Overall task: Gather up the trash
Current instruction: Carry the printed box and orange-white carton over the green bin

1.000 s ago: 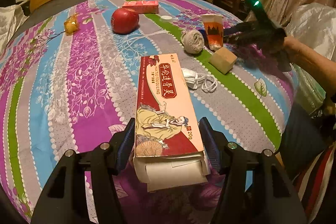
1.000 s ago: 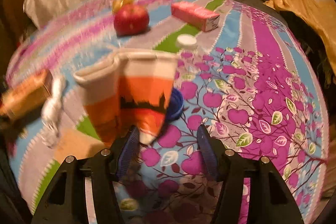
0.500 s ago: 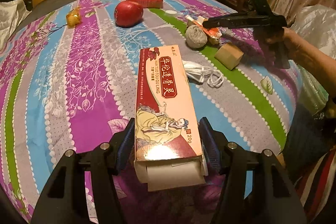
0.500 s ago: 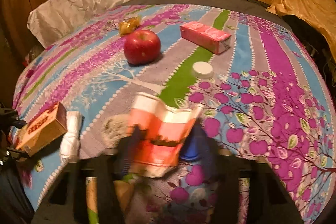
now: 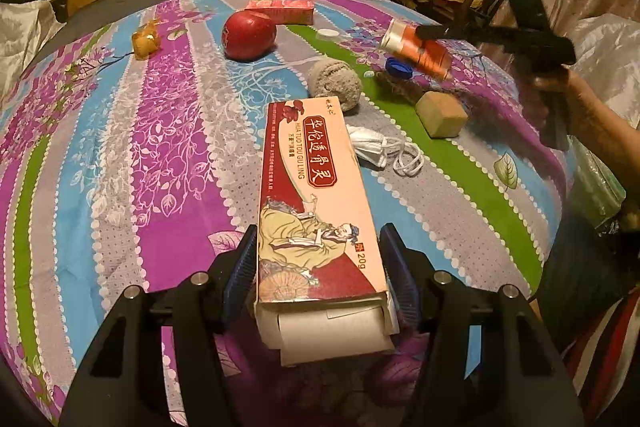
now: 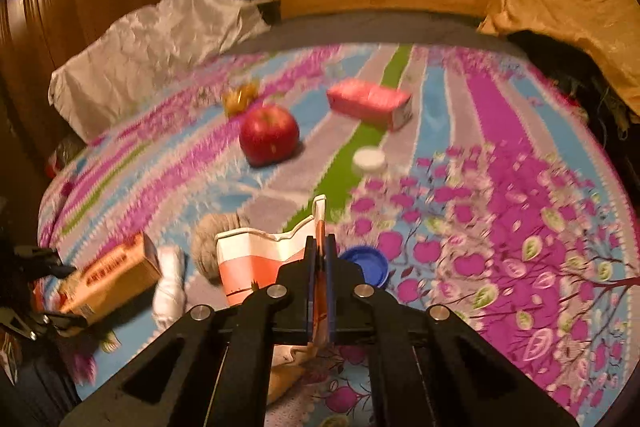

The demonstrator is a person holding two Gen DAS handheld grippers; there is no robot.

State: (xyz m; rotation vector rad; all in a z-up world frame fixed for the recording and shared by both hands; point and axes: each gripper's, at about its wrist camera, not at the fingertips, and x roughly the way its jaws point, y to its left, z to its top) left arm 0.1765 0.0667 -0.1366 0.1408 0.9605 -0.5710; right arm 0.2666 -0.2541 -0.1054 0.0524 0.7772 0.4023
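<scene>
Right gripper pinched tight on the crushed paper cup, cup lifted clear of the bedspread, blue cap just beyond its tips, left gripper clamped on the long medicine box, red apple far ahead

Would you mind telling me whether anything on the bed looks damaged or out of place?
The paper cup is crushed: the right claw pinches its rim flat, and the wall is creased. The long box between the left claw's pads has its end flap open, with white paper sticking out. A whole apple sits among the litter.
</scene>
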